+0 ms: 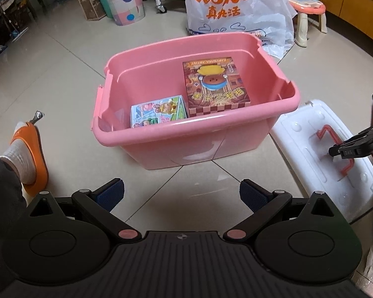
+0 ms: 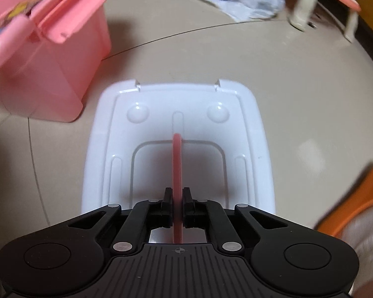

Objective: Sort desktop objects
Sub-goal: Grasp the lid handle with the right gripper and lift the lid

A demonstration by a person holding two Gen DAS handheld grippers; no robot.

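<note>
A pink storage bin (image 1: 161,146) stands open on the tiled floor, also at the upper left of the right wrist view (image 2: 49,74). Inside lie a brown toy box (image 1: 215,87) and a light-blue picture box (image 1: 159,111). The bin's white lid (image 2: 248,124) lies on the floor to the bin's right, also in the left wrist view (image 1: 298,134). My right gripper (image 2: 177,193) is shut on the lid's pink handle (image 2: 177,154), which stands upright; it also shows in the left wrist view (image 1: 335,151). My left gripper (image 1: 181,193) is open and empty, in front of the bin.
A white printed plastic bag (image 1: 236,7), a small pink stool (image 1: 308,7), a patterned bucket (image 1: 124,2) and a green one stand behind the bin. A foot in an orange slipper (image 1: 29,154) is at the left, another (image 2: 353,206) at the right.
</note>
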